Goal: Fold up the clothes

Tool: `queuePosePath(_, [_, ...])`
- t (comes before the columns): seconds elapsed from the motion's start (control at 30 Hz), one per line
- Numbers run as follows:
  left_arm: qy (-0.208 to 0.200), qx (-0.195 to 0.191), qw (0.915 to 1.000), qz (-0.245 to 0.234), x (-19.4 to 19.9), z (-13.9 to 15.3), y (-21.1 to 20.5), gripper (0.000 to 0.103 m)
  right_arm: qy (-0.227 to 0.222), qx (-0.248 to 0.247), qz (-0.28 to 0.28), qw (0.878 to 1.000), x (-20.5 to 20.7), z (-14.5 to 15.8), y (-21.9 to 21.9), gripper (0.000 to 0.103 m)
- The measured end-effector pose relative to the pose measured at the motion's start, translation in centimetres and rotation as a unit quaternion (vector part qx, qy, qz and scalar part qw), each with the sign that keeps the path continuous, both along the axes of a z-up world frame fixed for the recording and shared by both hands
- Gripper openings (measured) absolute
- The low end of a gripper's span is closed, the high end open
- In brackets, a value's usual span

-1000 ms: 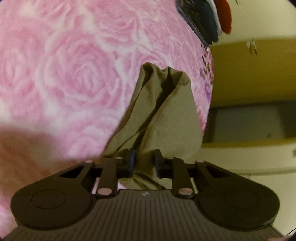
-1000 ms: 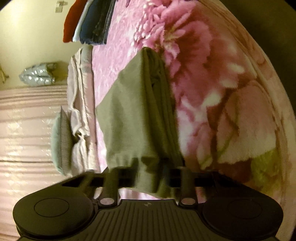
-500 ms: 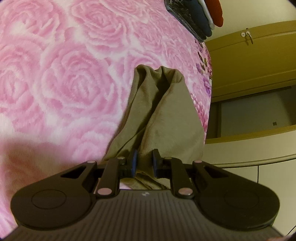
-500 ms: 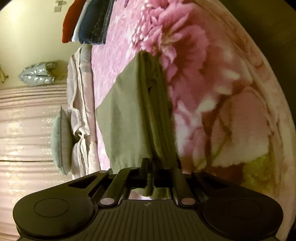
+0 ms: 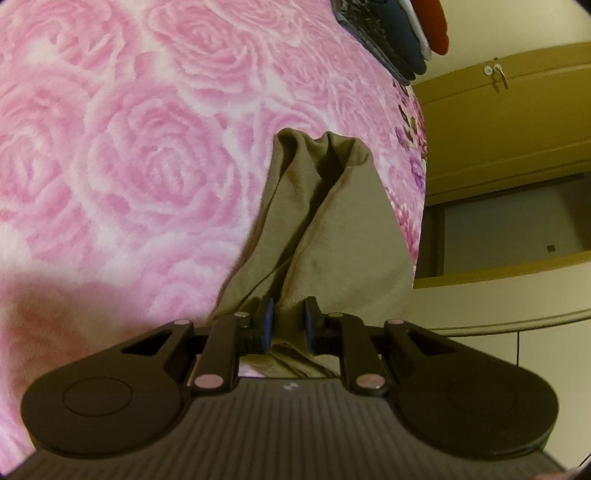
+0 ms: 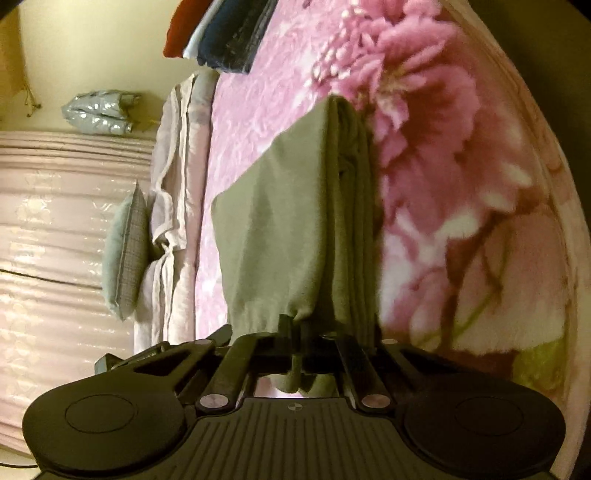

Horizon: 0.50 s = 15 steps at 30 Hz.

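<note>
An olive-green garment point(image 5: 332, 229) hangs bunched over the pink rose-patterned bedspread point(image 5: 147, 147). My left gripper point(image 5: 288, 325) is shut on a fold of its edge, with cloth between the blue pads. In the right wrist view the same garment point(image 6: 295, 221) stretches away in long folds. My right gripper point(image 6: 295, 339) is shut on its gathered hem, with a bit of cloth hanging below the fingers.
A stack of folded clothes point(image 5: 399, 33), dark blue, white and red, lies at the far end of the bed; it also shows in the right wrist view point(image 6: 221, 33). A wooden cabinet point(image 5: 509, 147) stands beside the bed. Pillows and crumpled bedding point(image 6: 166, 221) lie by the headboard.
Both grippers have closed tighter on the garment; the right jaws went from apart to shut on the hem. The garment has been lifted and drawn taut.
</note>
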<state>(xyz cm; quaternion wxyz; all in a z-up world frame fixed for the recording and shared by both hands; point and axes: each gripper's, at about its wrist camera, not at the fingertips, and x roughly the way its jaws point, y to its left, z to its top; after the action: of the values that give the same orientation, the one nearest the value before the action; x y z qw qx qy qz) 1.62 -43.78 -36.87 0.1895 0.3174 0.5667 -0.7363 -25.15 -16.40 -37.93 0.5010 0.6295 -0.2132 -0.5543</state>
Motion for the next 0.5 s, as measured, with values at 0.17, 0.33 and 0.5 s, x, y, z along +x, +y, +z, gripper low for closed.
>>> queuePosePath(0.17, [-0.008, -0.031, 0.9990, -0.030, -0.5, 0.8, 0.4, 0.013, 0.031, 0.013, 0.006, 0.999, 0.6, 1.3, 0.5, 0.000])
queuePosePath(0.33, [-0.051, -0.115, 0.9884, -0.085, -1.9, 1.5, 1.9, 0.013, 0.031, 0.053, -0.001, 0.998, 0.9, -0.7, 0.0, 0.000])
queuePosePath(0.5, [-0.083, -0.160, 0.9794, -0.090, -2.3, 3.1, 3.0, 0.015, 0.028, 0.077, 0.017, 0.997, -0.4, 0.2, -0.4, 0.001])
